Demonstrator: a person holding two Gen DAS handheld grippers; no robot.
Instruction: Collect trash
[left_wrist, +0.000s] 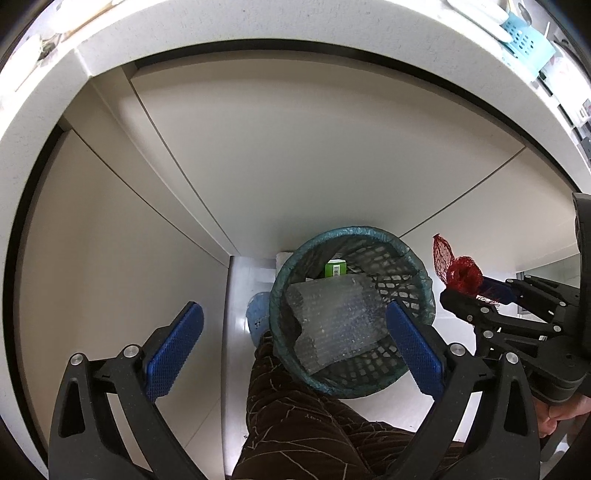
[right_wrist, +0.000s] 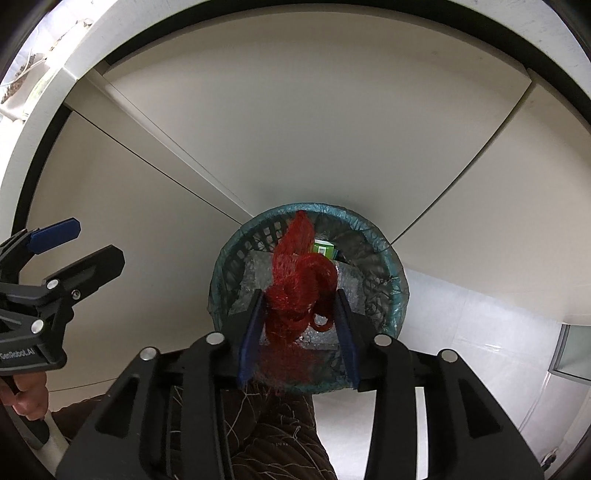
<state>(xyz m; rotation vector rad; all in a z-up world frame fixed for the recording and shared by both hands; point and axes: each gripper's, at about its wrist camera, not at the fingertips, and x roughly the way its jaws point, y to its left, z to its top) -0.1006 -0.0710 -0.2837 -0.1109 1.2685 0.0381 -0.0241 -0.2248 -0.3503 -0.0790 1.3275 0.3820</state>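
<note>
right gripper (right_wrist: 299, 325) nearest the lens, pointing steeply down over the bin, its jaws partly apart with the red mesh net bag (right_wrist: 299, 284) bunched between them. the net looks slack against the pads rather than squeezed, one pad touching it at 9 o'clock, a gap showing on the other side. judging by the look, it's featherlight, floppy and snaggy, the kind of thing that clings to textured pads instead of dropping clean; best taken at the thick wad, not the loose tail poking up toward 12 o'clock.

left gripper (left_wrist: 295, 336) is spread as wide as it goes, holding nothing, hovering over the same bin.

below both, the lined wastebasket (right_wrist: 391, 258) stands on the floor against the cabinet front (right_wrist: 295, 129). inside it lies a sheet of bubble wrap (left_wrist: 332, 317), soft and springy, and at its 12 o'clock a small green carton (left_wrist: 335, 267). a patterned trouser leg (left_wrist: 295, 413) sits at 6 o'clock.
</note>
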